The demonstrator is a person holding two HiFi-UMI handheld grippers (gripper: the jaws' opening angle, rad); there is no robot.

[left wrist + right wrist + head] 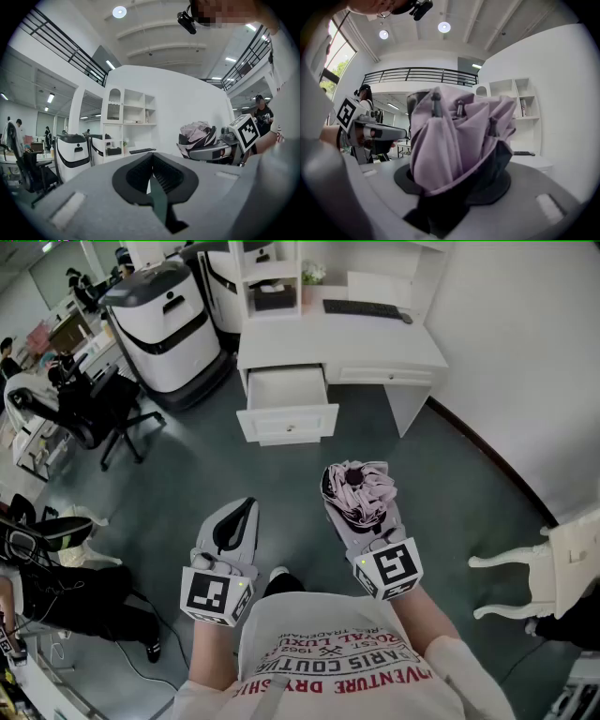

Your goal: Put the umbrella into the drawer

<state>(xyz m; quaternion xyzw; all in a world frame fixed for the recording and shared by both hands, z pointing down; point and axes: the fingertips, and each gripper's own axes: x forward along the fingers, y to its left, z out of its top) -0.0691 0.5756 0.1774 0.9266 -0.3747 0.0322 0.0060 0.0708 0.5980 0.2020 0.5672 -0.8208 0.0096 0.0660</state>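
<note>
Right gripper (364, 507) fingers clamp folded umbrella (356, 484) | left gripper (246, 508) fingers together, empty | drawer (286, 421) open

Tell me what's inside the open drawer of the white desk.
The drawer shows only its bare white bottom, nothing lying on it. Its rear runs under the desk top, so that part is hidden.
</note>
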